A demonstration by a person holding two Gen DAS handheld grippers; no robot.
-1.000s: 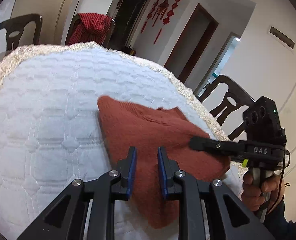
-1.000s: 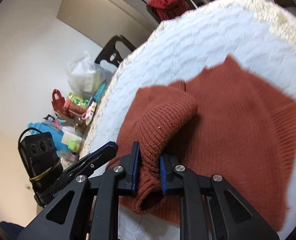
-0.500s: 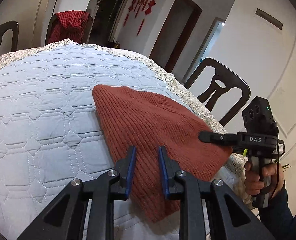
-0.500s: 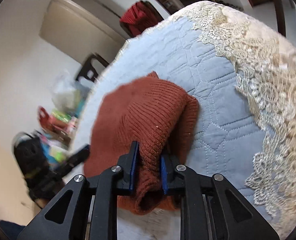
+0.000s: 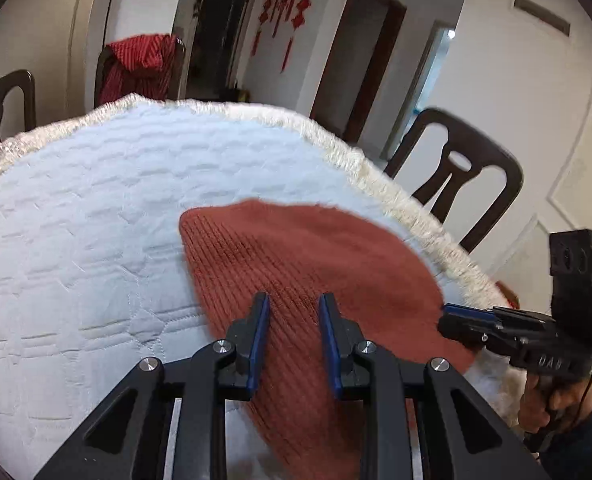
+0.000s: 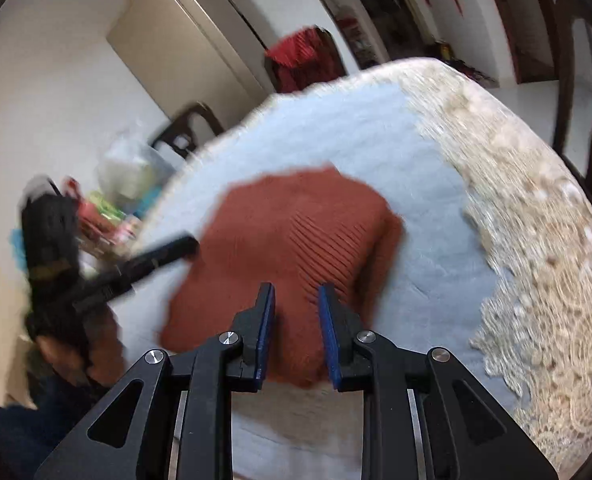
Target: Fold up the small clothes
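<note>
The rust sweater (image 5: 312,264) lies folded on the quilted worktop (image 5: 76,240). The left claw (image 5: 292,320) and the right claw (image 6: 294,312) both hover over it, spread slightly and pinching nothing.

I see one small sweater (image 5: 296,264) made of rust-red ribbed knit. It lies flat and folded over on the pale quilted cloth (image 5: 76,220), near the lacy edge (image 6: 536,240) on one side. In the right view its shape (image 6: 296,236) looks like a blocky, blurry lump with straight ribs on top.
</note>
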